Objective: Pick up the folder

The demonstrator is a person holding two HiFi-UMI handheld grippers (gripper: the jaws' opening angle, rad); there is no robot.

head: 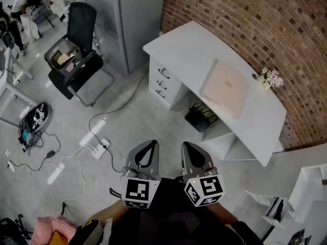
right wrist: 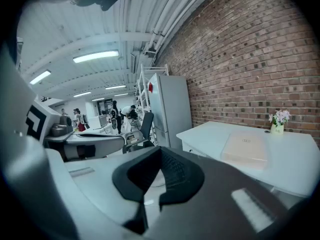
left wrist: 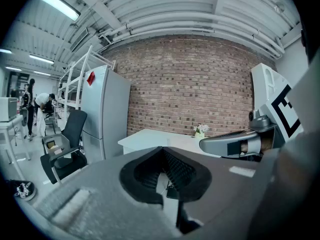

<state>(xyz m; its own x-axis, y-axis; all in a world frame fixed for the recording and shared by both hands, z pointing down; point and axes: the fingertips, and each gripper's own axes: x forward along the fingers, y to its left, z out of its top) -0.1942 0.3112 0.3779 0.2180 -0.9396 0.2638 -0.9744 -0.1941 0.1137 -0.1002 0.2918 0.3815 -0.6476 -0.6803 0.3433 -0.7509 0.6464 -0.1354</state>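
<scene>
A pale pink folder [head: 225, 87] lies flat on the white desk [head: 179, 45] by the brick wall; in the right gripper view the folder [right wrist: 246, 146] shows at the right. Both grippers hang side by side over the floor, well short of the desk. My left gripper [head: 152, 143] is shut with nothing in it, its jaws meeting in the left gripper view [left wrist: 162, 150]. My right gripper [head: 186, 144] is shut and empty too [right wrist: 161, 150]. The folder is not visible in the left gripper view.
A small vase of flowers [head: 271, 78] stands at the desk's far end. Under the desk are a drawer unit [head: 163, 80] and a black basket [head: 202, 117]. A black office chair [head: 76, 50], a grey cabinet [head: 133, 19] and floor cables [head: 97, 147] lie to the left.
</scene>
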